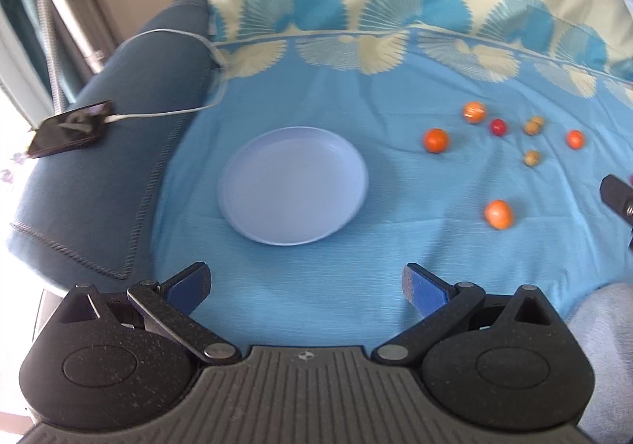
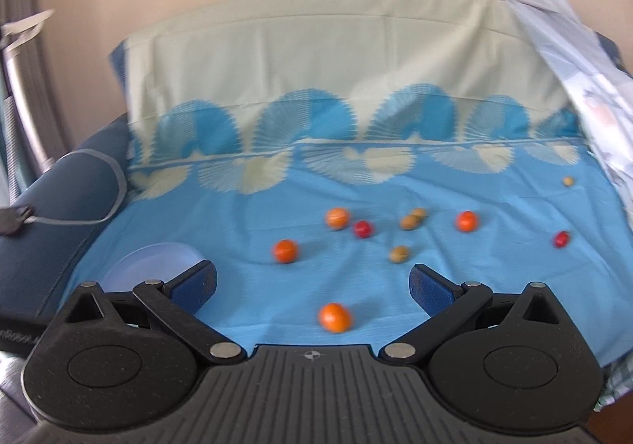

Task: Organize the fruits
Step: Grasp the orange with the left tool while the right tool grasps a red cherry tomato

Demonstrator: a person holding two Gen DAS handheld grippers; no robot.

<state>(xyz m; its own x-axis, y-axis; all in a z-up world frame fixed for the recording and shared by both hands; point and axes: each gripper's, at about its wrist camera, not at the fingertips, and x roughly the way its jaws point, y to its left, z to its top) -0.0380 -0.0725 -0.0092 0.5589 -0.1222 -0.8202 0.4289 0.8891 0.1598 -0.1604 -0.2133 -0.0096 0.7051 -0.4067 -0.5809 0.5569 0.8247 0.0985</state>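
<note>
An empty pale blue plate (image 1: 292,185) is seen on the blue cloth (image 1: 395,246) ahead of the wide-open left hand-held gripper (image 1: 306,286), with small orange fruits (image 1: 499,214), one red fruit (image 1: 498,126) and brownish ones (image 1: 531,158) scattered to its right.

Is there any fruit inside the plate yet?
No. The lilac plate holds nothing; every fruit, like the nearest orange, lies on the blue cloth. What's under the plate is hidden.

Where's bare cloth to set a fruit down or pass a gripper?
Free: the plate itself, bare cloth between it and the left gripper, and the strip from the plate to the nearest orange. Crowded: the fruit cluster beyond the open right gripper.
</note>
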